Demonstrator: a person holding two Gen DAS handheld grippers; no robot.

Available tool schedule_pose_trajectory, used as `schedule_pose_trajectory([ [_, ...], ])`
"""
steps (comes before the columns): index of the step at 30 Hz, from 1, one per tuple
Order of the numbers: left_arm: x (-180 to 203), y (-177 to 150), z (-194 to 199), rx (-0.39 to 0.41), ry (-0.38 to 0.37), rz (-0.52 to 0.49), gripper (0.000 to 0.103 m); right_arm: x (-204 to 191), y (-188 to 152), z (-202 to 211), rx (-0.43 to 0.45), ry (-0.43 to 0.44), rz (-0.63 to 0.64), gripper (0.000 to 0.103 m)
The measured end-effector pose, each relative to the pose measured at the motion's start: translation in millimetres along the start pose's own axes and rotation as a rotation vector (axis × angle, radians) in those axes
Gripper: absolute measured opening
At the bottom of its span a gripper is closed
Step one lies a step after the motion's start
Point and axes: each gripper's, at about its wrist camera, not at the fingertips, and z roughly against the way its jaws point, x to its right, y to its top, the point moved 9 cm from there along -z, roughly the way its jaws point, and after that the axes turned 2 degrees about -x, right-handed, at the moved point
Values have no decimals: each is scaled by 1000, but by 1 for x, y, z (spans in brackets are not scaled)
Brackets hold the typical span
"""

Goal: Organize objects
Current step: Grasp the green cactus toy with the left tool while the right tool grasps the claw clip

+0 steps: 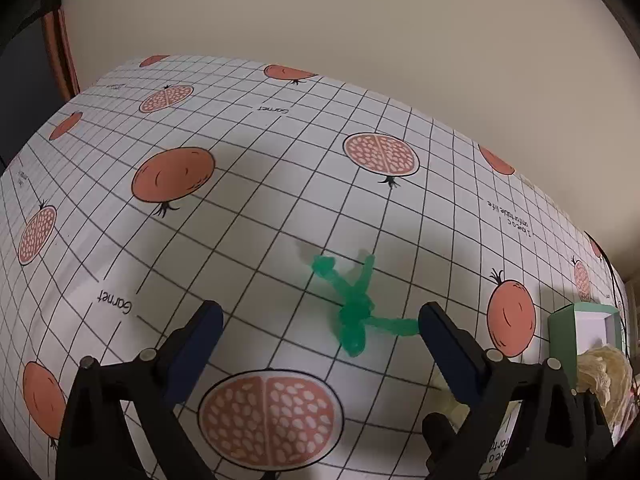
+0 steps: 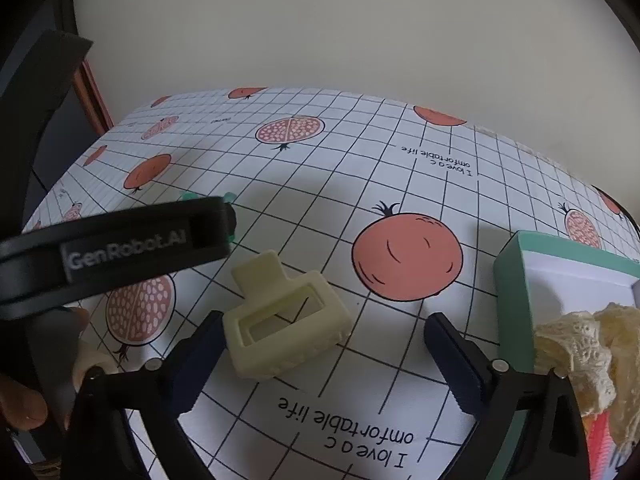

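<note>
Right gripper (image 2: 320, 356) seen spread wide, nothing clamped; cream clip (image 2: 284, 316) lying flat on tablecloth (image 2: 400, 184) just ahead of the fingertips, nearer the left finger. Green box (image 2: 516, 276) sat right of clip, lace cloth (image 2: 588, 356) draped over its near edge. Left gripper (image 1: 320, 330) also spread wide, empty; green twisty thing (image 1: 354, 308) lying beyond clip, between the fingertips, one tip touching the right finger.
</note>
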Motion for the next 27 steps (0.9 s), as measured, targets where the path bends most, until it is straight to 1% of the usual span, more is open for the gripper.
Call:
schedule_pose_trajectory([
  [1, 3, 0, 0, 2, 1, -7, 95, 1, 0, 0, 0, -3, 1, 95],
  [3, 7, 0, -2, 0, 6, -20, 91, 2, 1, 1, 4, -11, 2, 87],
  [4, 10, 0, -2, -2, 0, -26, 89, 3, 1, 1, 6, -11, 1, 84],
  [5, 12, -1, -3, -4, -5, -28, 85, 3, 1, 2, 8, -10, -3, 82],
  [7, 16, -1, -3, -3, -2, -40, 81, 5, 2, 3, 8, -9, -10, 80],
  [9, 19, -1, -2, 1, -13, -44, 72, 5, 2, 4, 11, -9, -10, 72],
  [10, 20, -1, -2, -1, -20, -43, 69, 6, 2, 5, 12, -10, -12, 69],
  [11, 22, -1, -2, -3, -25, -45, 66, 7, 2, 5, 13, -14, -14, 63],
  [12, 24, -1, -2, -3, -28, -50, 60, 8, 2, 6, 13, -18, -18, 59],
  [13, 26, -1, -1, -3, -34, -57, 58, 9, 2, 7, 13, -20, -21, 59],
  [15, 30, -3, -1, -3, -39, -69, 47, 11, 1, 8, 9, -11, -27, 59],
  [16, 33, -4, -1, -6, -43, -74, 43, 11, 0, 9, 8, -10, -28, 59],
  [18, 34, -8, 0, -11, -33, -80, 33, 12, -2, 10, 8, -10, -26, 59],
  [21, 36, -13, 3, -2, -27, -99, 30, 12, -4, 12, 1, -5, -27, 59],
  [23, 35, -16, 5, -3, -27, -91, 25, 14, -7, 14, -3, -10, -30, 59],
  [26, 31, -20, 9, -7, -8, -71, 19, 17, -11, 19, -6, -7, -41, 59],
  [27, 31, -21, 12, -3, -3, -73, 14, 18, -14, 21, -10, -4, -42, 59],
])
